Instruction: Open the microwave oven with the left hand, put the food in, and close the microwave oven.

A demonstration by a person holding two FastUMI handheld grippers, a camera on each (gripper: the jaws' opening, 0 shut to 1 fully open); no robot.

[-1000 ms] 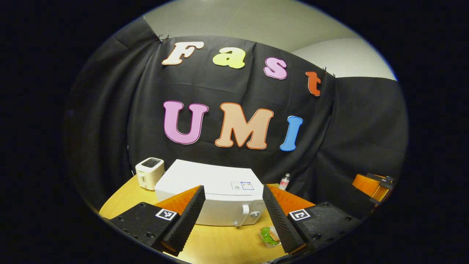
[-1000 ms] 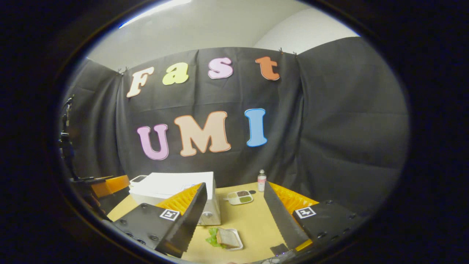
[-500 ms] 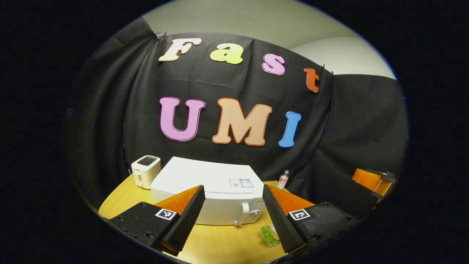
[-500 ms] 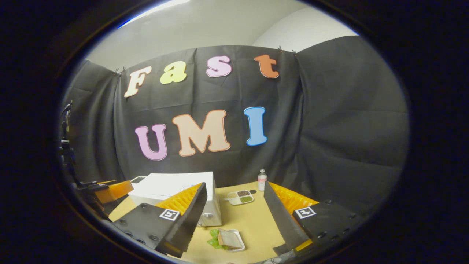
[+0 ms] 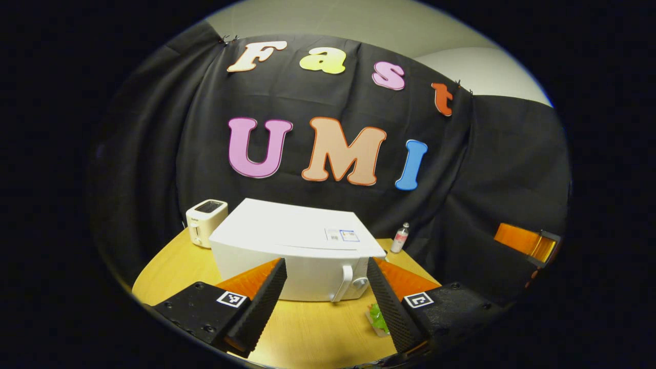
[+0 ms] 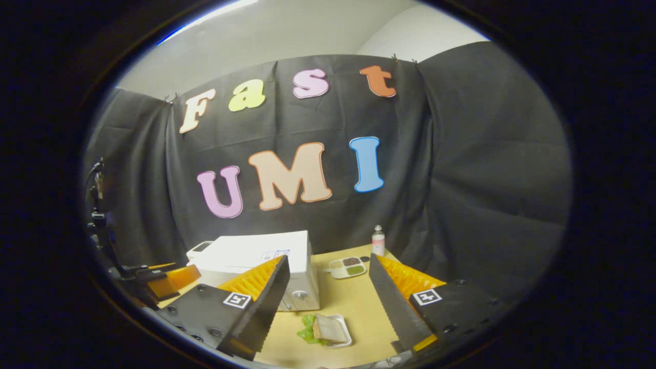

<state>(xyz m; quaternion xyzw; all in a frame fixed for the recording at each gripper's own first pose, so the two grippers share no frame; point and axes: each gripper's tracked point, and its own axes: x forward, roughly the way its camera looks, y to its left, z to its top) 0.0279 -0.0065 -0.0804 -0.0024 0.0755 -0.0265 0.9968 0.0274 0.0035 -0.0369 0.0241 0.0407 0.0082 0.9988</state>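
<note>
Your left tool point(image 5: 325, 302) hangs released above the tabletop point(image 5: 307, 333), fingers wide apart, nothing btwn them. It faces the microwave point(image 5: 292, 251): door closed, handle point(image 5: 344, 283) at front right, not touched. Food, a sandwich w/ lettuce on a small tray point(image 6: 328, 330), lies on the tabletop just in front of the microwave's right corner. Your right tool point(image 6: 328, 307) is also released, above the food, not touching. Toaster point(image 5: 206, 220) left of the microwave; bottle point(image 6: 378, 240) and sectioned dish point(image 6: 348, 266) near the back.
</note>
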